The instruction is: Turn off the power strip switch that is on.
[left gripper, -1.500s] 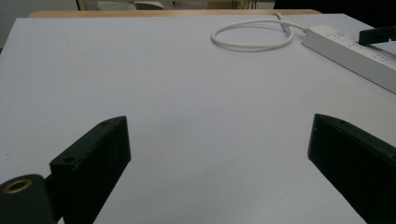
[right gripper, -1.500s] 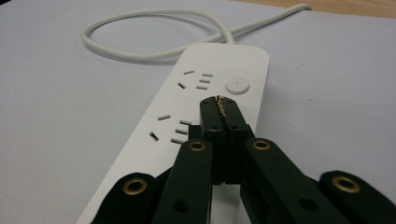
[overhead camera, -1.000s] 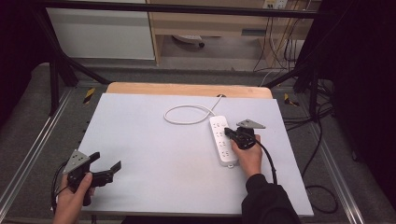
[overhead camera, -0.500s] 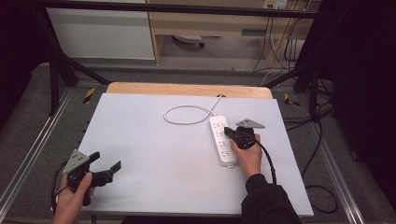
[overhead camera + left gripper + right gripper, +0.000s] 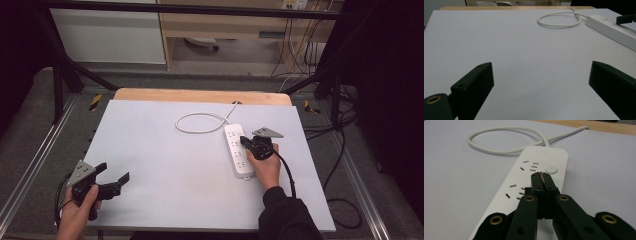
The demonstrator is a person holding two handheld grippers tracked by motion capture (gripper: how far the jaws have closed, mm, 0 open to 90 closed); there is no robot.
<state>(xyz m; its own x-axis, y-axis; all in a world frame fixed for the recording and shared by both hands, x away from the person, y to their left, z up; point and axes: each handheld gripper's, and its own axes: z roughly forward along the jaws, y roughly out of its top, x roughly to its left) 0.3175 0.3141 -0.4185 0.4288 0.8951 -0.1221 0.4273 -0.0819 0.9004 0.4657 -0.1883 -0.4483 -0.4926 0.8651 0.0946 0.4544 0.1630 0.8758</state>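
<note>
White power strip (image 5: 534,182) lies under my right hand-held gripper (image 5: 541,175), jaws pressed together near its round button (image 5: 551,169). My left hand-held gripper (image 5: 114,182) rests spread. A skewed push could slide the strip.

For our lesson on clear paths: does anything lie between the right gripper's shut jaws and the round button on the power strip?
Nothing visible does. The right gripper hangs over the power strip, its tip just short of the round button.
</note>
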